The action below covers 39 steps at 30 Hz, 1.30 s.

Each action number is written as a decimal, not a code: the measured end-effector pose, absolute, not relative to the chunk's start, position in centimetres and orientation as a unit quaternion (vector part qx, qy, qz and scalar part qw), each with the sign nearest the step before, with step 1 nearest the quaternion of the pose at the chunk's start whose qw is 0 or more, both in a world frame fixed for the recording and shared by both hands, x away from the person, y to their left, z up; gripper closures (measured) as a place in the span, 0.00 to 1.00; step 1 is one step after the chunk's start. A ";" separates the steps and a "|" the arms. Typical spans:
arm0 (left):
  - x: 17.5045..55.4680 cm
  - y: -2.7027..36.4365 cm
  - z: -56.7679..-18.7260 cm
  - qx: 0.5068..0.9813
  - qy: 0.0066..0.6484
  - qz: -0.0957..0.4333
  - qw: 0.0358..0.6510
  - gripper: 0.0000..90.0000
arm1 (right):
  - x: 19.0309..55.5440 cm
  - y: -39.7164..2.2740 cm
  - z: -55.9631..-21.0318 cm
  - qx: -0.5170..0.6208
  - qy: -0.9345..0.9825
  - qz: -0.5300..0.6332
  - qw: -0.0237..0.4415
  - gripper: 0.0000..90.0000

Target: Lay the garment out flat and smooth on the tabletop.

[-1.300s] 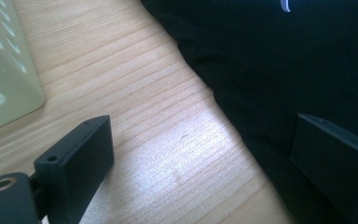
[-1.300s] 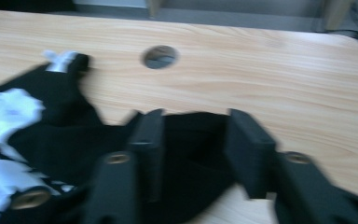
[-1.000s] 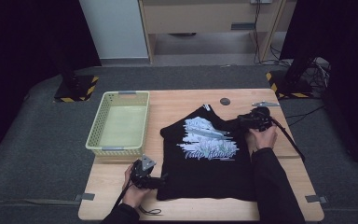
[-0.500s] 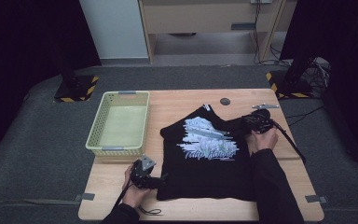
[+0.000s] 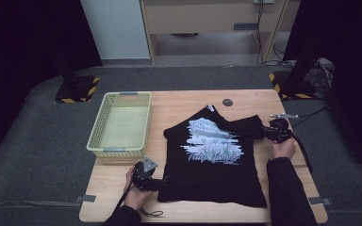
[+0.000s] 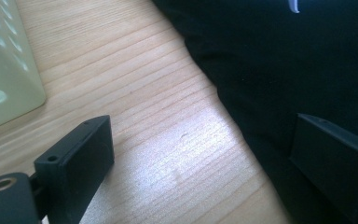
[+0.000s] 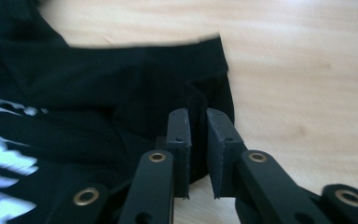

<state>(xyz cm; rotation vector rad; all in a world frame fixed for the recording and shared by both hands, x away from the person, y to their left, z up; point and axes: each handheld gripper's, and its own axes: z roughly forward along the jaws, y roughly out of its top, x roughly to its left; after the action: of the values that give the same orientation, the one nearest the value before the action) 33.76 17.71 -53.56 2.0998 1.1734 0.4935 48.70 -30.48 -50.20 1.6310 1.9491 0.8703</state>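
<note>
We have the right gripper (image 7: pixel 196 140) nearly closed on the sleeve of the soft black cotton T-shirt with pale blue print (image 5: pixel 212 160), lying flat on the grained wooden table (image 5: pixel 179 101). The thin fabric could slip out. The left gripper (image 6: pixel 200 158) stands open astride the shirt's edge.

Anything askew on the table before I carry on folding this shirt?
The black T-shirt lies crooked, its collar turned toward the table's far right. Its right sleeve is folded in over the body, pinched by the right hand-held gripper. The yellow basket sits square. Nothing spilled or damaged.
</note>
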 end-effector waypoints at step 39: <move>32.9 17.4 -53.5 0.807 0.449 0.187 0.335 0.06 | 52.7 -22.7 -51.6 0.435 0.777 0.428 0.156 0.63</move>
<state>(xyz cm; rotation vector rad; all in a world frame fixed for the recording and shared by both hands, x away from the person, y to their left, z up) 32.91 17.40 -53.51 2.1059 1.1726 0.4882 52.68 -22.66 -51.55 1.2451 2.2240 1.2261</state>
